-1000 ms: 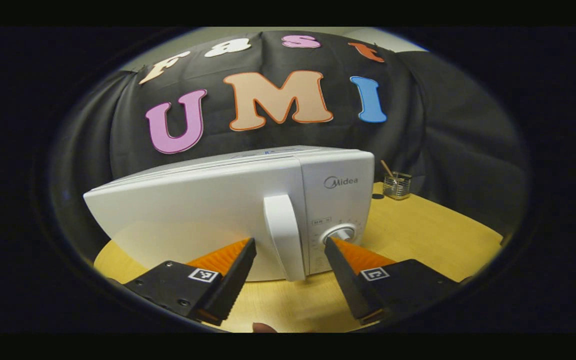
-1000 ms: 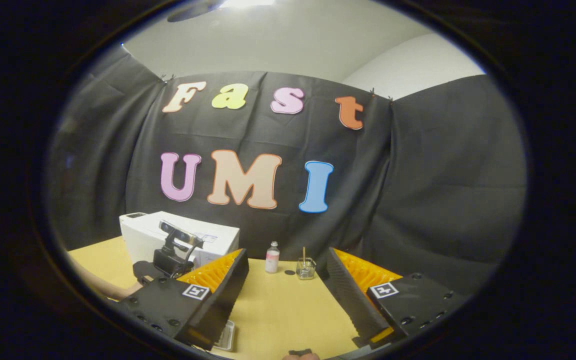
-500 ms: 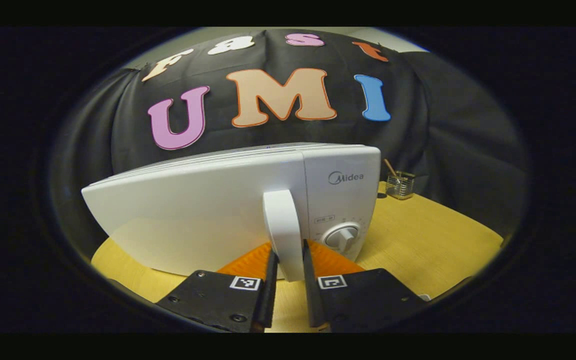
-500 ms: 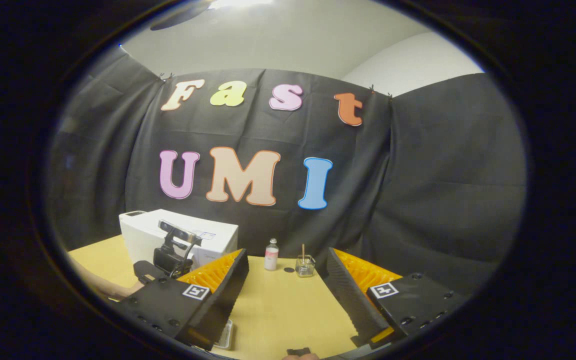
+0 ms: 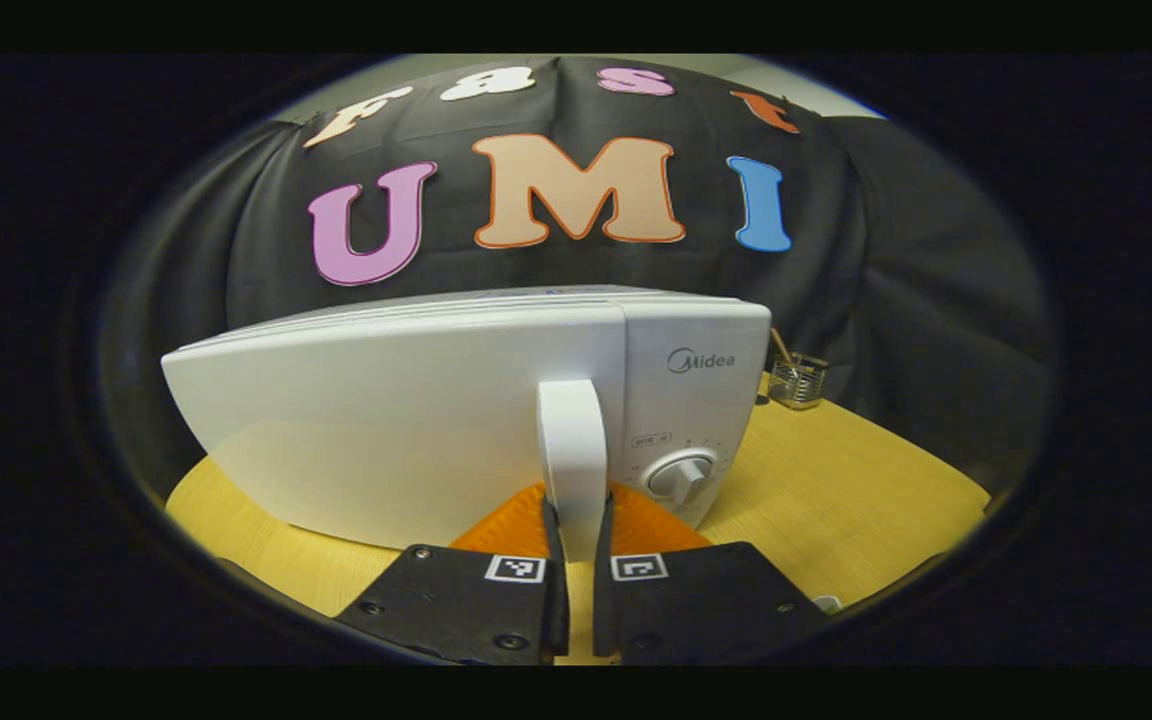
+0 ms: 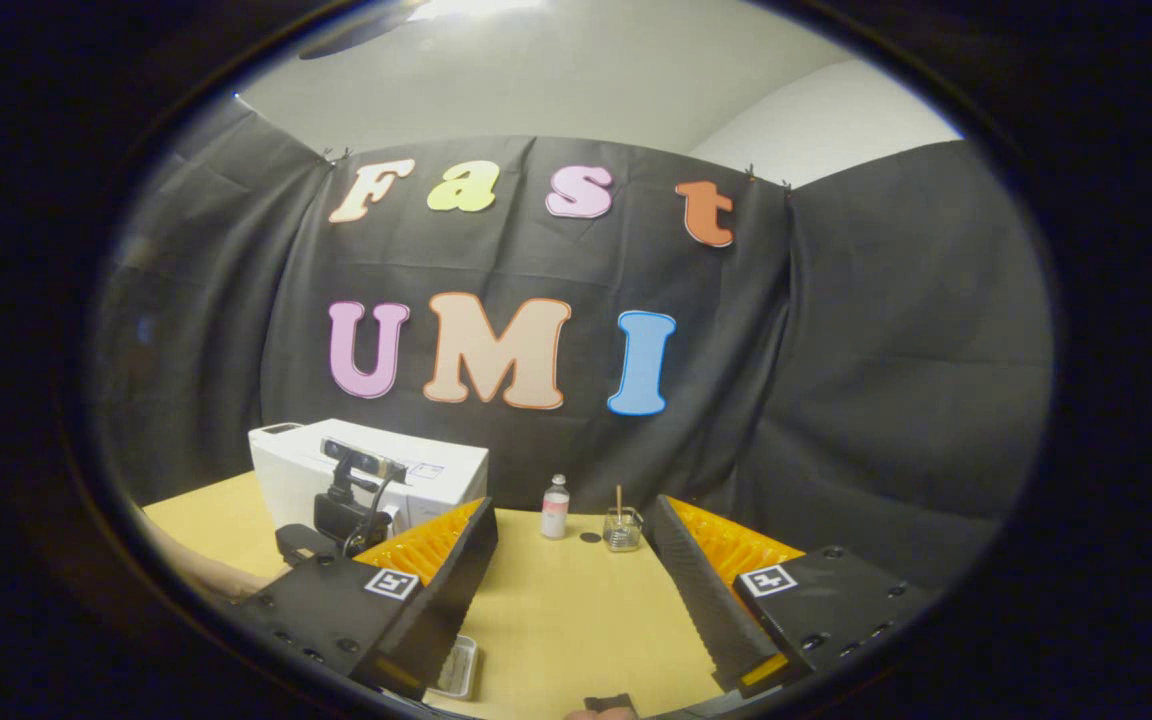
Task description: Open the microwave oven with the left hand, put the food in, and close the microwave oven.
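I have the left gripper (image 5: 576, 535) closed on the white door handle (image 5: 572, 462) of the microwave oven (image 5: 456, 420), both fingers pressing its lower end. The handle looks like rigid, smooth plastic, so I'd expect the grip could slip; the oven sits on the yellow table (image 5: 836, 480), door not yet open. To the right of the oven, the right gripper (image 6: 574, 585) hangs over the table, spread wide and holding nothing. A small tray (image 6: 458, 668) lies below its near finger.

Small bottle (image 6: 556, 506) beside glass jar (image 6: 622, 530) holding stick, at far edge of yellow table (image 6: 566, 610).
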Demonstrator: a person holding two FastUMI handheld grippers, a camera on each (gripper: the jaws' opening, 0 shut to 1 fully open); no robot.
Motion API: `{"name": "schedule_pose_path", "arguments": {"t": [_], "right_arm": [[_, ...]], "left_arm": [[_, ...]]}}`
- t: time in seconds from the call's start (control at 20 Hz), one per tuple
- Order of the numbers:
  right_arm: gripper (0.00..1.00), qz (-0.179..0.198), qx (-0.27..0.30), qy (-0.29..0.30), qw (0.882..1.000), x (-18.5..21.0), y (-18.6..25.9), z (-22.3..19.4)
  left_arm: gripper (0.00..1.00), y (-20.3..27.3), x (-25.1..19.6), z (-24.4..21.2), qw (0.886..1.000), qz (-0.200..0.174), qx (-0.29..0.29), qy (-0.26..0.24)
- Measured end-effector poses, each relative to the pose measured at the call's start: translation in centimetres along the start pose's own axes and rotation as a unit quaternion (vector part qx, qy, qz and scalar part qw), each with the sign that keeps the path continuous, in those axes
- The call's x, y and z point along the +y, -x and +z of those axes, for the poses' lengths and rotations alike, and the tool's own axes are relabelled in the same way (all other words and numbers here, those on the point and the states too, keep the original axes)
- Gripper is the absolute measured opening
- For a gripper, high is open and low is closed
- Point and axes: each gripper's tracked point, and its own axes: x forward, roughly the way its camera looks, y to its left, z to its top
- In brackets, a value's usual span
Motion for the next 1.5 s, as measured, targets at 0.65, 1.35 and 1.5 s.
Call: {"name": "schedule_pose_path", "arguments": {"t": [0.65,1.35,1.5], "right_arm": [[1.0,-0.006,-0.009,-0.01,1.0,-0.2,-0.8,0.3],[0.97,0.055,0.0,-0.024,0.998,6.2,-0.6,-1.4],[0.97,0.07,0.006,-0.024,0.997,8.4,-0.1,-2.5]], "left_arm": [[0.05,1.3,-0.1,-1.4,0.998,-0.024,0.048,0.019],[0.07,16.9,5.0,-6.0,0.999,-0.036,0.03,0.026],[0.04,19.1,6.8,-7.0,0.998,-0.025,0.036,0.036]]}}
